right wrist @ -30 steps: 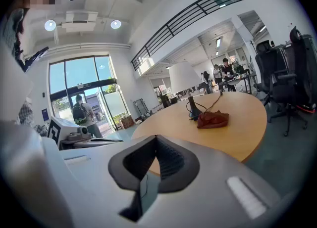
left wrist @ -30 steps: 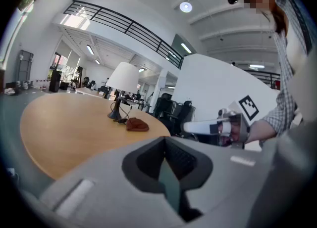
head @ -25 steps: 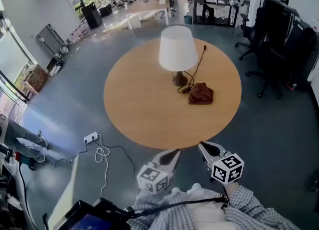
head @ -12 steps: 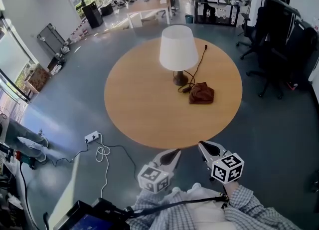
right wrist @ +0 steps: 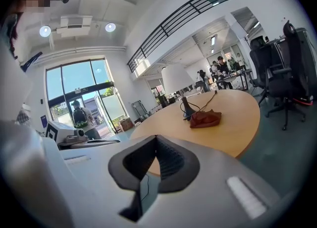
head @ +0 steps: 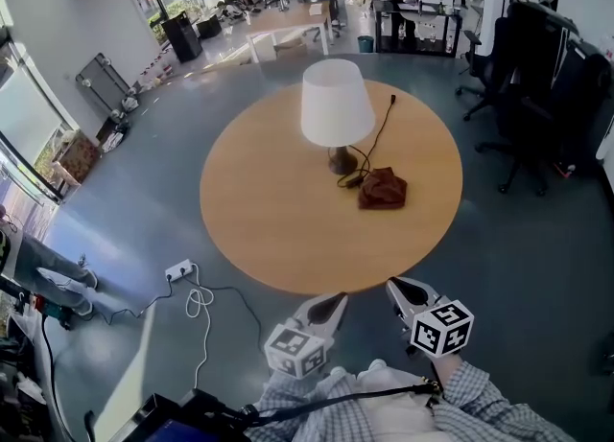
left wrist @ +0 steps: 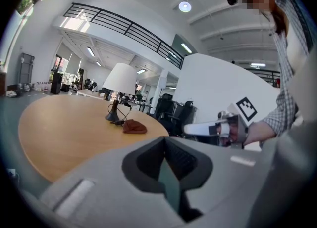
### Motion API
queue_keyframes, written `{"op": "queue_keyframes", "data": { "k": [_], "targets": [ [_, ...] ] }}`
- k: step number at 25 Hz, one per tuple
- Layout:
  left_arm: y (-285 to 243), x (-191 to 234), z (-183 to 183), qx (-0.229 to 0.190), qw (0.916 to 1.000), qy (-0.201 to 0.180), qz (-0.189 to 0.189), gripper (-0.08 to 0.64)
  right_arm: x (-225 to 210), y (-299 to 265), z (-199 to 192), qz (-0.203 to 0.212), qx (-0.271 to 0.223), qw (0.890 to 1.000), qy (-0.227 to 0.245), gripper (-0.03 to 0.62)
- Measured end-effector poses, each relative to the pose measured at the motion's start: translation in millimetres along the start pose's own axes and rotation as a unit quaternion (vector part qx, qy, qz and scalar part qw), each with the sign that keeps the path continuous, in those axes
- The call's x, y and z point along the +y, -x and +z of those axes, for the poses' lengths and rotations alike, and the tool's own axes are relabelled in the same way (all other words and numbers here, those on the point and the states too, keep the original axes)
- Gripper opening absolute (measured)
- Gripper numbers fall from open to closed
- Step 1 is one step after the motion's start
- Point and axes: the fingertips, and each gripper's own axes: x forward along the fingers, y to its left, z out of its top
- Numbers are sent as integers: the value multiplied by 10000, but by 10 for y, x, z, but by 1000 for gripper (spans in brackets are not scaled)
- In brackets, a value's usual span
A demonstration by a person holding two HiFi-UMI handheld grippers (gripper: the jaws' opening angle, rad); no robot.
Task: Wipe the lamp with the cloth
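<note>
The lamp (head: pixel 337 104) stands upright a little beyond the middle of the round wooden desk (head: pixel 269 210), its white shade sitting over a slim dark stem and base. The cloth (head: pixel 383 188), a crumpled reddish-brown bundle, lies flat on the desk just beside the lamp's base, on the side nearer the person and slightly to the right. A black cord (head: pixel 381 124) loops out from the base close to the cloth and runs toward the far edge of the desk, where its plug lies on the wood. The left gripper (head: pixel 329 304) and the right gripper (head: pixel 398 289) are held side by side close to the person's body, just off the near edge of the desk and well apart from both lamp and cloth. Each gripper view shows its own jaws closed together with nothing between them, and both point across the desk toward the lamp. Checked sleeves (head: pixel 480 402) show behind the marker cubes. On the grey floor (head: pixel 144 172) to the left of the desk lies a white power strip (head: pixel 176 267) with a loosely coiled white cable (head: pixel 197 298), and dark office chairs (head: pixel 537 76) stand off to the right
</note>
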Motion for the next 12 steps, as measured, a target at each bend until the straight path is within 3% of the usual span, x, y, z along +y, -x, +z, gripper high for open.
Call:
{"op": "queue_keyframes", "data": {
  "k": [7, 12],
  "targets": [
    [-101, -112, -2, -96, 9998, 60, 137, 0, -140, 100, -6, 164, 35, 9999, 26, 3],
    [-237, -216, -41, 64, 9999, -102, 88, 0, -319, 116, 49, 141, 49, 9999, -28, 3]
  ]
}}
